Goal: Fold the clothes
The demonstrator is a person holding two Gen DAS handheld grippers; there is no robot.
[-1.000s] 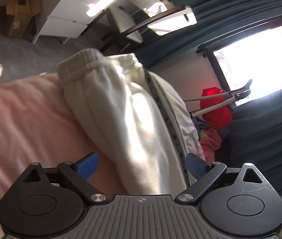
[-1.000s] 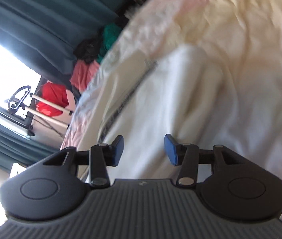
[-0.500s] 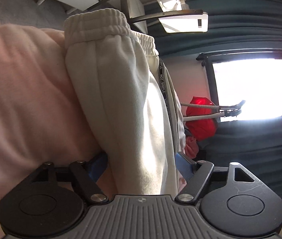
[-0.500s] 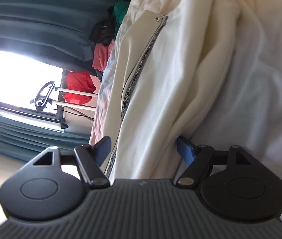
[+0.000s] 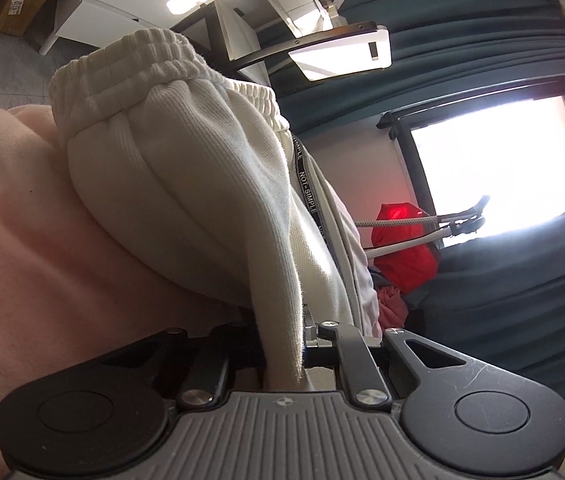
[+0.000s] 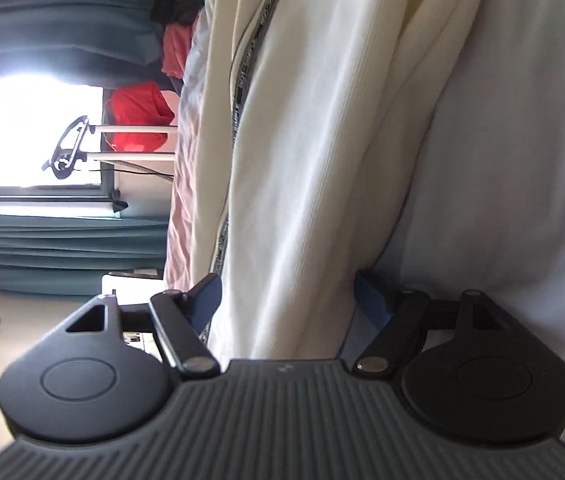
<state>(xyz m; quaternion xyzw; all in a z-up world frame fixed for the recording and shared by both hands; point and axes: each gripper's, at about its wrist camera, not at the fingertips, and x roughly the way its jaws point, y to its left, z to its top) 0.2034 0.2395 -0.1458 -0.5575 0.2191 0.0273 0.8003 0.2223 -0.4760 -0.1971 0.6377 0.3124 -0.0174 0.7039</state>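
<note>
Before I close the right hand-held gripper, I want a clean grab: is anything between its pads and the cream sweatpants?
Nothing visible. The cream sweatpants already lie between the open pads of the right hand-held gripper, on the pink blanket.

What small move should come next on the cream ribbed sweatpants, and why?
Probably close the right gripper: its blue pads stand wide with the cream ribbed sweatpants between them, unpinched, while the left gripper is closing onto the fabric.
</note>
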